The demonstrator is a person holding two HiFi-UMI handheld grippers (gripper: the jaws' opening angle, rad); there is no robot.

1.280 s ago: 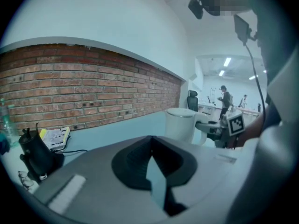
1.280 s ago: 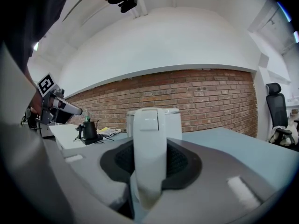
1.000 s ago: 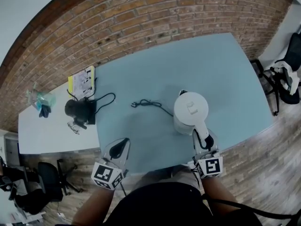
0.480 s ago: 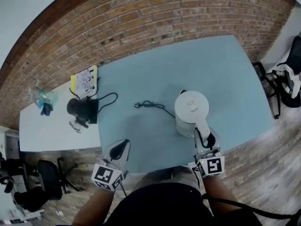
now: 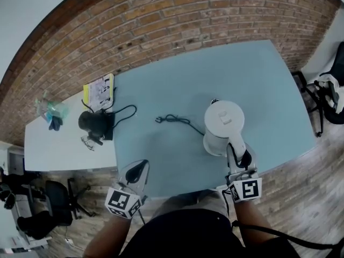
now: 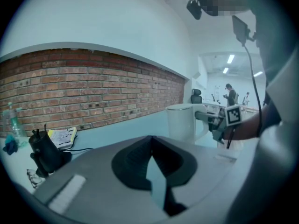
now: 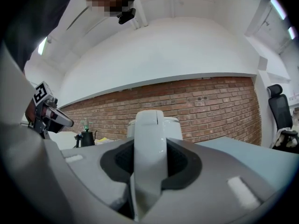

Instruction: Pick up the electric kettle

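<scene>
The white electric kettle [image 5: 223, 123] is over the teal table [image 5: 215, 74] at the near right, its handle [image 5: 235, 144] pointing toward me. My right gripper [image 5: 238, 156] is shut on that handle; in the right gripper view the handle [image 7: 148, 148] fills the gap between the pads, with the kettle body [image 7: 175, 124] behind it. My left gripper [image 5: 137, 171] hangs shut and empty at the table's near edge, well left of the kettle. From the left gripper view the kettle [image 6: 181, 121] and the right gripper [image 6: 216, 123] show ahead to the right.
A black cord [image 5: 174, 119] runs across the table toward the kettle's base. On the white table [image 5: 54, 152] at the left stand a black gooseneck kettle [image 5: 92, 123], a yellow booklet [image 5: 98, 92], glasses [image 5: 86, 142] and a plastic bottle [image 5: 47, 110]. Brick wall behind; an office chair [image 5: 329, 90] at the right.
The right gripper has lifted a little with the kettle in it, which now looks slightly larger and nearer. The left gripper has stayed where it was.
</scene>
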